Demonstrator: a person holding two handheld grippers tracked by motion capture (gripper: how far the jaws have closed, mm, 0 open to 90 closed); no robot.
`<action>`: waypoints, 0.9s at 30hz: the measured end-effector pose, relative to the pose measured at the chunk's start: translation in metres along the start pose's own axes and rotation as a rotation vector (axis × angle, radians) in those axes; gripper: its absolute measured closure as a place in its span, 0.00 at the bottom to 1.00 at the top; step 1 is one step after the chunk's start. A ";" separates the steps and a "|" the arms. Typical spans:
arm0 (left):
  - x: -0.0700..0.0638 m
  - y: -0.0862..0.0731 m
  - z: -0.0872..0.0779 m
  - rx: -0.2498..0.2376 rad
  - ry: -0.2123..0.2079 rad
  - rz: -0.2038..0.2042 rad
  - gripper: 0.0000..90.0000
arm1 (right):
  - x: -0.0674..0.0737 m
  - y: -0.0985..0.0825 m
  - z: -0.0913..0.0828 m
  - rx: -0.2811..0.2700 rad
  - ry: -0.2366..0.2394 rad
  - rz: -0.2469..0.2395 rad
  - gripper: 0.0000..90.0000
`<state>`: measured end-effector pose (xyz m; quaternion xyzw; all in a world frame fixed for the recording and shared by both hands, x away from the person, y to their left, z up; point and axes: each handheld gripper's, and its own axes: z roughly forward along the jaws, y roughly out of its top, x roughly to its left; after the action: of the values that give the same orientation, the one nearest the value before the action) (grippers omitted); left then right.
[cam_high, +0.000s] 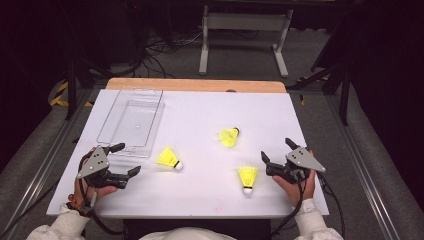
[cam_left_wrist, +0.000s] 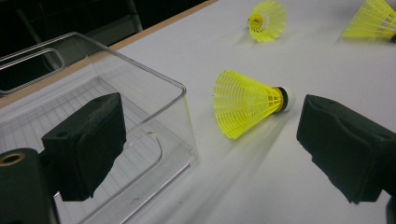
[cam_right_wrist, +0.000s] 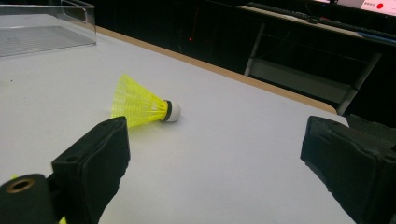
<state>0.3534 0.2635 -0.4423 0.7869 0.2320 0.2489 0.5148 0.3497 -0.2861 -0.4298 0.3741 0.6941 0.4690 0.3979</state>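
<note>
Three yellow shuttlecocks loose on white table (cam_high: 200, 195), none gripped. Landmark: clear bin (cam_high: 131, 121), empty, at table's far left. Left gripper (cam_high: 125, 160) just beside bin's near edge, jaws spread wide, nothing between. Right gripper (cam_high: 274, 156) well apart from bin, toward table's right edge, jaws likewise agape. Near shuttle (cam_high: 169, 158) just right of bin's near corner; far shuttle (cam_high: 229, 136) farther right; third shuttle (cam_high: 247, 178) farthest from bin. Risk, my guess: skirts light, springy; hard squeeze crushes, glancing jaw rolls shuttle away.
</note>
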 end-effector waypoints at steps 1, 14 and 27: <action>0.000 0.001 0.001 0.002 -0.003 0.001 0.10 | 0.000 0.000 0.000 0.000 0.000 0.000 0.10; -0.007 0.008 -0.004 -0.007 -0.083 -0.005 0.15 | -0.008 -0.001 0.003 0.023 -0.009 0.026 0.10; -0.010 0.011 0.000 0.015 -0.129 0.017 0.17 | -0.006 -0.001 0.002 0.026 0.001 0.008 0.10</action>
<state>0.3467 0.2535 -0.4334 0.8072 0.1934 0.2004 0.5205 0.3541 -0.2910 -0.4296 0.3817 0.6991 0.4615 0.3907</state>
